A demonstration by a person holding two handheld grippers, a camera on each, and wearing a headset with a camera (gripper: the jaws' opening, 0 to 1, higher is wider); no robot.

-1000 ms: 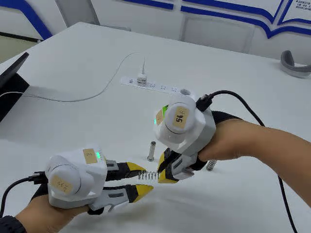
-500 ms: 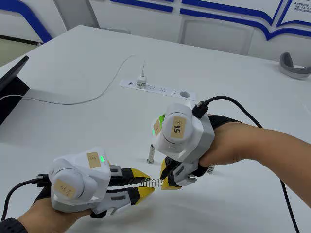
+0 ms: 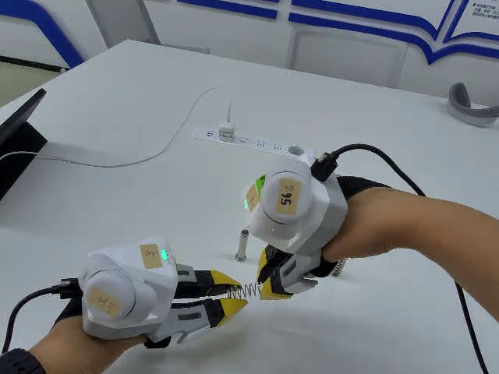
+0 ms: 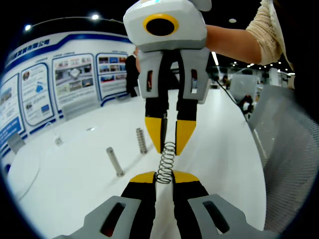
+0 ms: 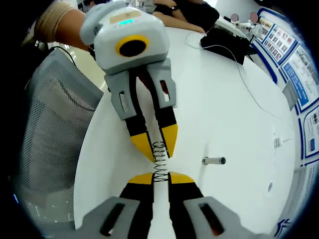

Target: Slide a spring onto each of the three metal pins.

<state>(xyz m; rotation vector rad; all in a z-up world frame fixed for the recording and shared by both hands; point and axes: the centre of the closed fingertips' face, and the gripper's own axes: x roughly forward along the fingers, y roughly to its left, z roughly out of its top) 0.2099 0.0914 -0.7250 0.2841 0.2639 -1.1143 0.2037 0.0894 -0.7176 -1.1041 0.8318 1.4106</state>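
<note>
A: Change since a second ago is asked about.

B: Little is seen. The spring (image 3: 245, 291) is still bridged between both tools, low over the table (image 3: 140, 101). The right gripper (image 3: 271, 290) is raised and turned a touch, and the jaws of the left gripper (image 3: 235, 291) seem drawn in slightly.

A: How are the tools set?

B: The left gripper is nearly closed, with the spring's left end pinched at its tips. The right gripper is narrowed likewise, and the right end is caught between its yellow tips.

A: And the pins?

B: One pin (image 3: 242, 244) is stood bare just beyond the spring, untouched. A second pin (image 4: 142, 140), to the right and partly hidden by the right gripper, is already wrapped in a coil. Whether a third is hidden inside the held spring cannot be told.

A: What is meant for the task?

B: A handover or re-grip is judged to be under way. The bare pin is not yet served, so that one at least is left to be done.
</note>
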